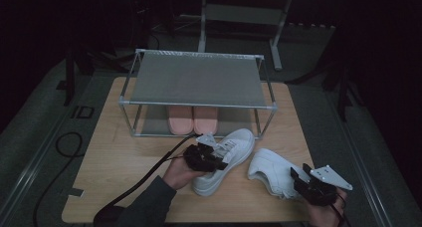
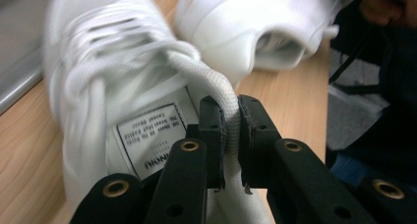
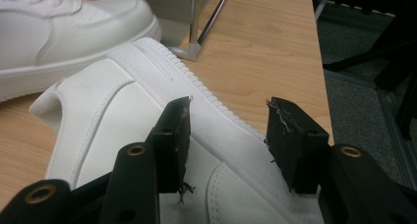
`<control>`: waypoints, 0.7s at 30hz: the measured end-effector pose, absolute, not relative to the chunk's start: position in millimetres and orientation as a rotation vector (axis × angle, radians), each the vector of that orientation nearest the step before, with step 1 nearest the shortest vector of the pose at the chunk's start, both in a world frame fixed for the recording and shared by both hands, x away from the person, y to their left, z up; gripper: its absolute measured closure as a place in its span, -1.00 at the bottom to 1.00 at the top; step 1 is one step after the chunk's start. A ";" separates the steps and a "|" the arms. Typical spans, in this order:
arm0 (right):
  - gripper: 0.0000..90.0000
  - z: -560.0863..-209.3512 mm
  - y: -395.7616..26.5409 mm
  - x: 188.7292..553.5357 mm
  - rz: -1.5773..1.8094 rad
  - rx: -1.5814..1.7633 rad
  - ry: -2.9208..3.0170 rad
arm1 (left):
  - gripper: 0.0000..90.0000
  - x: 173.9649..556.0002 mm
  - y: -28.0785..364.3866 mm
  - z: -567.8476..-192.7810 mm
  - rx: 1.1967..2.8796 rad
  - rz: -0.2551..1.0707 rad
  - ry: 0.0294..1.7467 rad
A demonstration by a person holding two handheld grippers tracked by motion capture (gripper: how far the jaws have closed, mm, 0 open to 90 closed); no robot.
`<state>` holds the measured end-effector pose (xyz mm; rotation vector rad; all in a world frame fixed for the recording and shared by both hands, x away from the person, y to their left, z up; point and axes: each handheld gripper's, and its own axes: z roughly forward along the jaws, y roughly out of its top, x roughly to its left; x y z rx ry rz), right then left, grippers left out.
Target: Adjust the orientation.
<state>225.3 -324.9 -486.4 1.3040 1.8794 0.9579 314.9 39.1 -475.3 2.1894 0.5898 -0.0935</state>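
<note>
My left gripper (image 2: 231, 130) is clamped on the tongue of the left sneaker (image 1: 222, 160) just ahead; lifting by that soft flap, I'd expect it to slip. My right gripper (image 3: 228, 140) gapes astride the right sneaker (image 3: 147, 130). Blur hides the laces.

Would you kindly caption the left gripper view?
Left gripper pinching white sneaker's tongue between its fingers.

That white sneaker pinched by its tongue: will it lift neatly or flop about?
Probably dangle: the left claw grips only the soft tongue of the sneaker, which likely bends. The shoe looks light, so it may swing rather than slip.
</note>
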 end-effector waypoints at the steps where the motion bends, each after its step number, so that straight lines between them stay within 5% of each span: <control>1: 0.14 -486.4 -324.9 225.3 0.958 1.304 1.879 | 0.82 314.9 39.1 -475.3 2.189 -0.093 0.590; 10: 0.14 -486.2 -324.4 225.5 0.955 1.307 1.879 | 0.76 302.2 75.1 -481.3 2.194 -0.090 0.626; 15: 0.14 -485.9 -324.5 225.2 0.954 1.306 1.882 | 0.32 299.2 77.5 -481.9 2.182 -0.076 0.600; 21: 0.13 -485.2 -324.3 224.7 0.953 1.306 1.886 | 0.19 300.4 90.9 -469.8 2.120 -0.031 0.577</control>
